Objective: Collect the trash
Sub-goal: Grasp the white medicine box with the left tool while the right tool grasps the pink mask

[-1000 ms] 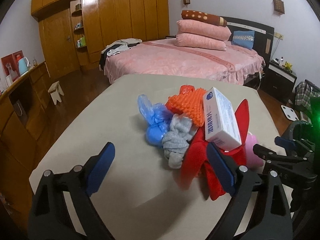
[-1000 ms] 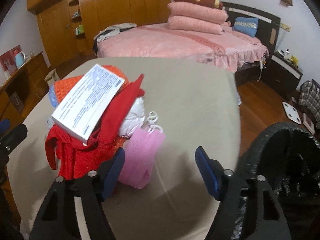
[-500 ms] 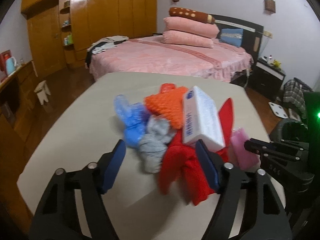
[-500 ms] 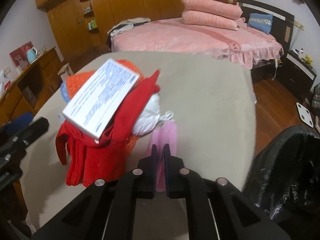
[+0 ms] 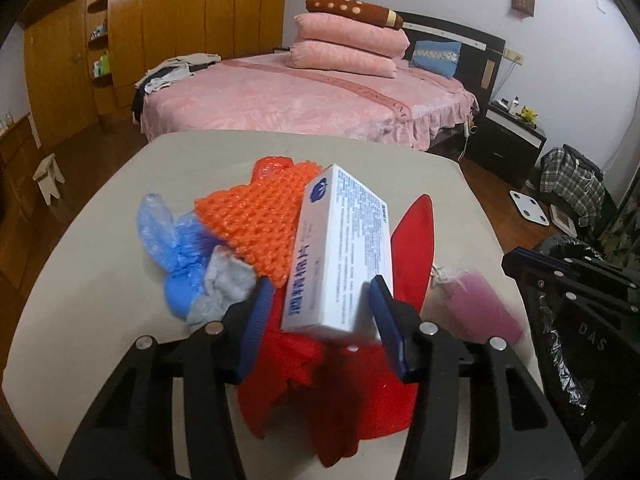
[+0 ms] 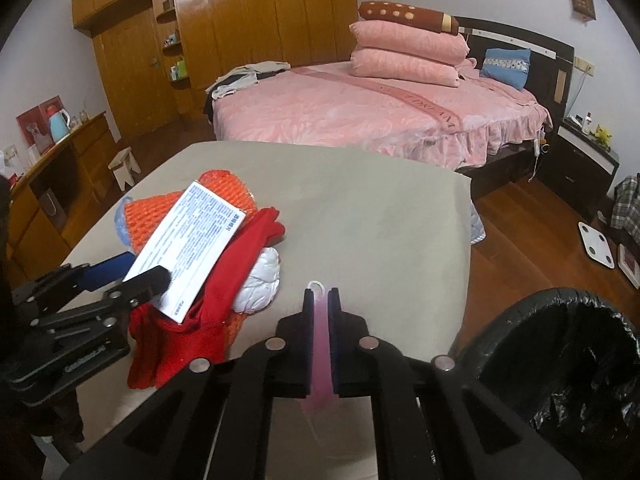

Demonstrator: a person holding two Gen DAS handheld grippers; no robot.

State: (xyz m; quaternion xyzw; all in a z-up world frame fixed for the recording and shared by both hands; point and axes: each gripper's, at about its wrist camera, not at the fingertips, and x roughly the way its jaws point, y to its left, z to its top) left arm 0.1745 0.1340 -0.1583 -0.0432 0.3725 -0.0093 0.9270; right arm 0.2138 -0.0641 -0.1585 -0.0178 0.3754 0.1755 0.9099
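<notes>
A pile of trash lies on the beige table: a white printed box on top of a red cloth, orange mesh, blue plastic and a grey sock. My left gripper straddles the near end of the box, its jaws closing, with a small gap still showing on the left side. My right gripper is shut on a pink face mask, held a little above the table. A crumpled white wad lies beside the red cloth.
A bin lined with a black bag stands off the table's right edge, close to my right gripper. Beyond the table are a pink bed, a wooden wardrobe, a small stool and a white scale on the floor.
My left gripper came forward over the pile and narrowed around the white box. My right gripper shut on the pink mask and lifted it off the table.
</notes>
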